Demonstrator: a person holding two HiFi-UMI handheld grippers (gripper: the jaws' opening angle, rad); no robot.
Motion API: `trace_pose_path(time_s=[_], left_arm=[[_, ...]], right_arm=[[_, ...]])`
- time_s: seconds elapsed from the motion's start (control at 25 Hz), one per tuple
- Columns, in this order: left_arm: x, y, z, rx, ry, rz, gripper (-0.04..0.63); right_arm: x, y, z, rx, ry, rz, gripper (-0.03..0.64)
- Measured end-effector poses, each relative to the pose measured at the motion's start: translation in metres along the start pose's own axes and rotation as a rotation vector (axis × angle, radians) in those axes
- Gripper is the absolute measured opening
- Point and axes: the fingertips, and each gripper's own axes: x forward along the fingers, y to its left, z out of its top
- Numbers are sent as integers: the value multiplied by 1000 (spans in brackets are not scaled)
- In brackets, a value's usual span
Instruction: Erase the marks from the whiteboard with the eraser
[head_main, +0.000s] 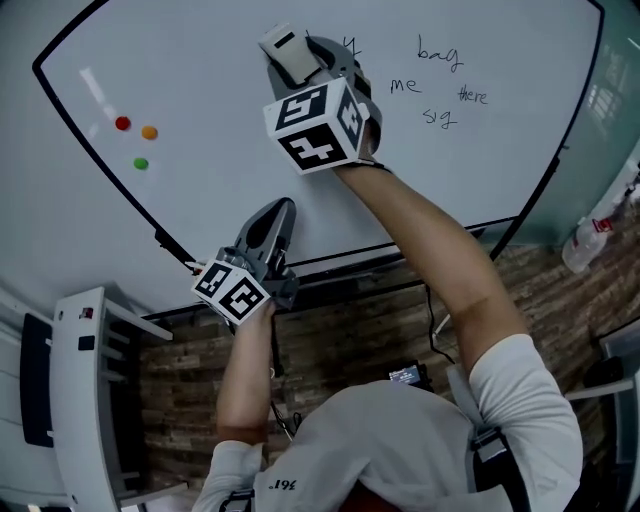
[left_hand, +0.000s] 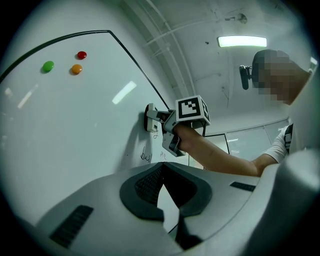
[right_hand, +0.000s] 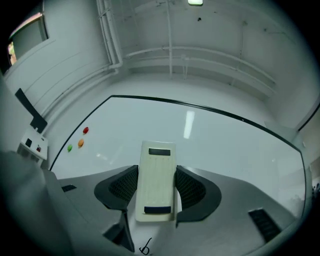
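Head view: the whiteboard (head_main: 200, 60) fills the upper part of the picture. The right tool (head_main: 312, 62) is raised to the upper middle of the whiteboard with the cream eraser (head_main: 290, 55) clamped in its jaws. The written marks (head_main: 440, 50) lie on the whiteboard's right part, to the right of the eraser: "bag", "me", "there", "sig". 1 small stroke sits just beside the eraser. 3 magnets (head_main: 122, 123), red, orange and green, sit on the whiteboard's left part, well apart from the eraser. The left tool (head_main: 280, 208) is held low, near the whiteboard's bottom edge, with its jaws drawn to a narrow point. A white bottle (head_main: 585, 240) stands off the whiteboard's right edge.

Left gripper view: the left tool (left_hand: 163, 165) has its jaws together at the tips, with nothing between them. Beyond them, the right tool (left_hand: 159, 117) presses the eraser (left_hand: 151, 118) flat against the whiteboard (left_hand: 75, 130). Some written marks (left_hand: 145, 156) show on the whiteboard just below the eraser. The 3 magnets (left_hand: 76, 69) sit on the whiteboard's far upper part. A ceiling light (left_hand: 242, 41) glows above, off the whiteboard.

Right gripper view: the right tool (right_hand: 156, 175) grips the eraser (right_hand: 156, 190) by its long sides, the back of the eraser with 2 dark strips facing the camera. The whiteboard (right_hand: 225, 150) spreads out behind it, bare ahead of the eraser. The 3 magnets (right_hand: 80, 143) sit near the whiteboard's left edge. 1 dark written stroke (right_hand: 145, 247) shows on the whiteboard just below the eraser.
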Motion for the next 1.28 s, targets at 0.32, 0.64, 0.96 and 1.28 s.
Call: trace_pose_path(time_s=[0.32, 0.64, 0.96, 1.28], left_arm=[[-5, 7, -3, -12, 10, -1, 6], [-1, 6, -17, -42, 36, -11, 6], [10, 1, -25, -54, 47, -20, 6], [20, -6, -29, -51, 47, -15, 6]], right_arm=[[17, 2, -6, -55, 45, -98, 255], [19, 2, -8, -68, 77, -145, 253], [14, -8, -13, -26, 76, -134, 253], [10, -21, -21, -18, 101, -130, 253]])
